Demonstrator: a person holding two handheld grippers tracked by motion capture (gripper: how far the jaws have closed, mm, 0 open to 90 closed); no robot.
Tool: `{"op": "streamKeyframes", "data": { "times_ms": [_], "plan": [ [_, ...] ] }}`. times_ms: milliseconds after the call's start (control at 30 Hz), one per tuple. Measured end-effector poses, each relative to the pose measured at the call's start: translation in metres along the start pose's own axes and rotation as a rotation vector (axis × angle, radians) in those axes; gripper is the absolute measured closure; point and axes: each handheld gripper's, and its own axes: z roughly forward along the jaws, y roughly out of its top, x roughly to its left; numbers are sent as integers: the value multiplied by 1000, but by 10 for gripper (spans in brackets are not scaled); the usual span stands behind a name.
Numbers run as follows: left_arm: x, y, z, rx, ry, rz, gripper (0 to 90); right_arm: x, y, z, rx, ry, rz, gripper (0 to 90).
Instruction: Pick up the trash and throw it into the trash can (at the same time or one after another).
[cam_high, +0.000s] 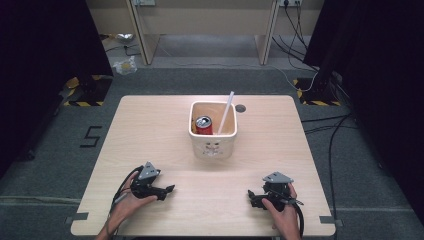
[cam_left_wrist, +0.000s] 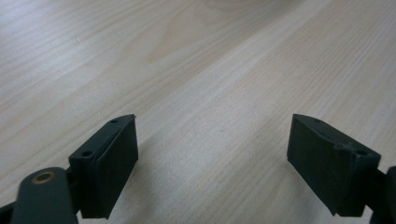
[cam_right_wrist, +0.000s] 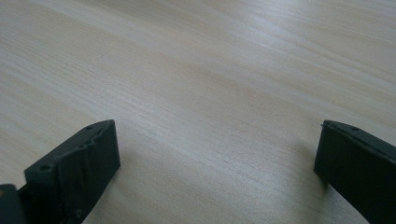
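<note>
While both pairs of jaws stand wide apart with bare wood between them, the left gripper (cam_high: 169, 190) and the right gripper (cam_high: 251, 196) rest low on the near part of the table (cam_high: 150, 130), each held in a hand and pointing toward the other. Well beyond them, near the table's middle, sits a cream bin (cam_high: 214, 146). Inside it stand a red can (cam_high: 203, 125) on the left and a white straw (cam_high: 226, 112) leaning against the right rim.

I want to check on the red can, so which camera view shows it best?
The high view: the can stands inside the white bin, beside a straw. Both gripper views look along open jaws at bare table, so they give nothing of the can.
</note>
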Motion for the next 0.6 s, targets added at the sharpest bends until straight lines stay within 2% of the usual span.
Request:
{"op": "streamKeyframes", "data": {
  "times_ms": [367,600],
  "plan": [
    [0,-4,-1,4,27,-13,149,1,0,0,-3,0,-1,3],
    [1,-4,-1,5,26,-16,148,1,0,0,-1,0,0,3]
  ]
}}
